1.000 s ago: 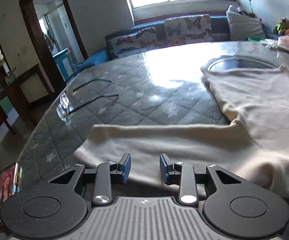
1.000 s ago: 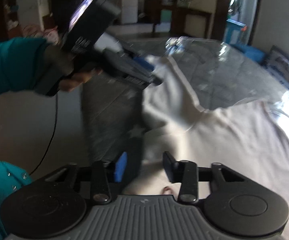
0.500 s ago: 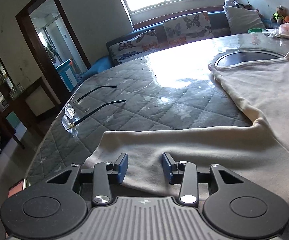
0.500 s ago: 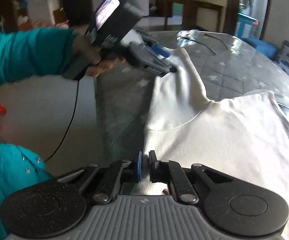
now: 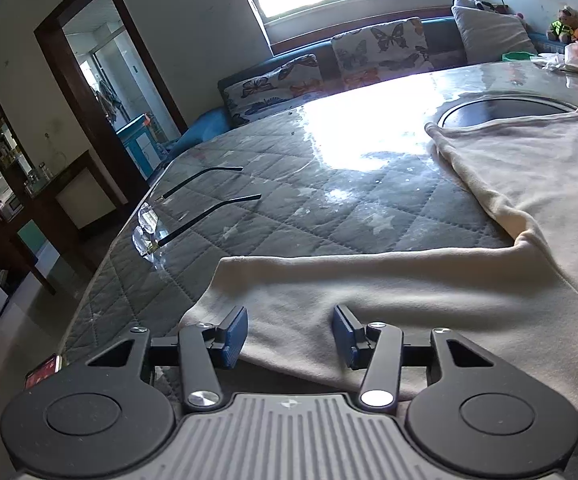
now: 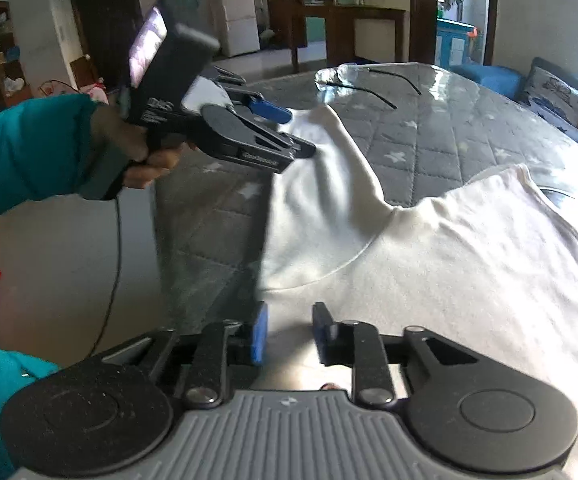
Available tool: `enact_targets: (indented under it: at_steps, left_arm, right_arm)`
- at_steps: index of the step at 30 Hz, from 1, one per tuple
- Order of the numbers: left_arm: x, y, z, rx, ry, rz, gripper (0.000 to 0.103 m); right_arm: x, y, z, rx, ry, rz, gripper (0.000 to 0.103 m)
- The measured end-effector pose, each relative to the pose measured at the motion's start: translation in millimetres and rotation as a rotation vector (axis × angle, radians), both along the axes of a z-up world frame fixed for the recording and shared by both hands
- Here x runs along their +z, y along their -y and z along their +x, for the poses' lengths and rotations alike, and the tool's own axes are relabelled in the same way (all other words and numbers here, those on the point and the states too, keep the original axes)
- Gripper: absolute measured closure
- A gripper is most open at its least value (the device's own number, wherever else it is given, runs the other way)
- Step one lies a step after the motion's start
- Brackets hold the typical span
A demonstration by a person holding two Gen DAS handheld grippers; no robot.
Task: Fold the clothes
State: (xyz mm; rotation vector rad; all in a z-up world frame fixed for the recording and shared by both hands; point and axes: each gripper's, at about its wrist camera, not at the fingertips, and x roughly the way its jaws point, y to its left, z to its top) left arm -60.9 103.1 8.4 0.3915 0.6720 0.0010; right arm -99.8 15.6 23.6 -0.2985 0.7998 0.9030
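Note:
A cream long-sleeved shirt (image 5: 509, 216) lies flat on the quilted table (image 5: 289, 208), one sleeve (image 5: 369, 284) stretched toward the table's near edge. My left gripper (image 5: 291, 334) is open, its jaws either side of the sleeve's cuff end, just above the cloth. In the right wrist view the same shirt (image 6: 469, 264) fills the right side and my right gripper (image 6: 287, 334) is open over the shirt's edge near the shoulder. The left gripper (image 6: 289, 128) shows there too, at the sleeve end (image 6: 321, 168).
A pair of glasses (image 5: 177, 216) lies on the table's left part, near the edge. A round dark inset (image 5: 501, 110) is beyond the shirt. A sofa with butterfly cushions (image 5: 369, 56) stands behind the table. The floor drops away at left (image 6: 89, 260).
My right gripper was shut half a second ago and has opened again. My left gripper has moved forward along the sleeve and stayed open.

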Motion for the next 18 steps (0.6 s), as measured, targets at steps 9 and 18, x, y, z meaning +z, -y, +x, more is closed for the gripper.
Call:
enact_targets:
  at_steps: [9, 18]
  left_arm:
    - [9.5, 12.1, -2.0, -0.009, 0.010, -0.011, 0.050]
    - [37.8, 73.3, -22.7, -0.181, 0.052, -0.089, 0.045]
  right_arm:
    - [16.1, 84.2, -2.5, -0.253, 0.028, -0.031, 0.068]
    - [19.7, 193.9, -25.4, -0.631, 0.064, -0.009, 0.067]
